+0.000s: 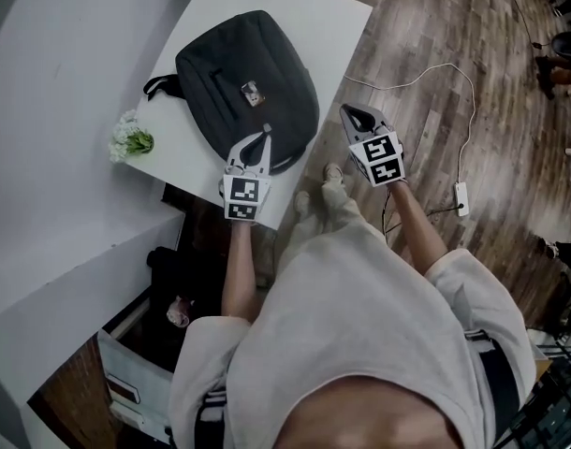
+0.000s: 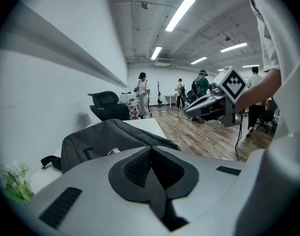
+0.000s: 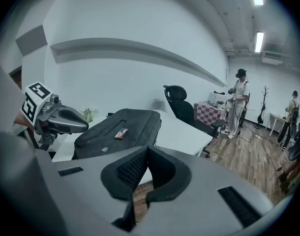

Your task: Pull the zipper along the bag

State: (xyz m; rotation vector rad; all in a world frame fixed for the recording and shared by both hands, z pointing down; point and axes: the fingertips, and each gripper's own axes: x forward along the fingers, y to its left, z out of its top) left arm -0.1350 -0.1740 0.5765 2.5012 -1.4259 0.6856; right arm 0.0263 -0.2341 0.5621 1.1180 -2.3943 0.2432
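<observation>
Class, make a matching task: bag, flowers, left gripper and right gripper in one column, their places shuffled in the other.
1 bag
2 flowers
3 left gripper
4 right gripper

a over the wooden floor, off the table
b at the bag's near edge
c flat on the white table
d by the table's left edge in the head view

Pairs: 1-c, 2-d, 3-b, 4-a

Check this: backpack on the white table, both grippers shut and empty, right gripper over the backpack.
Wrong on one point: the head view shows the right gripper over the wooden floor beside the white table, not over the backpack. The rest holds.
</observation>
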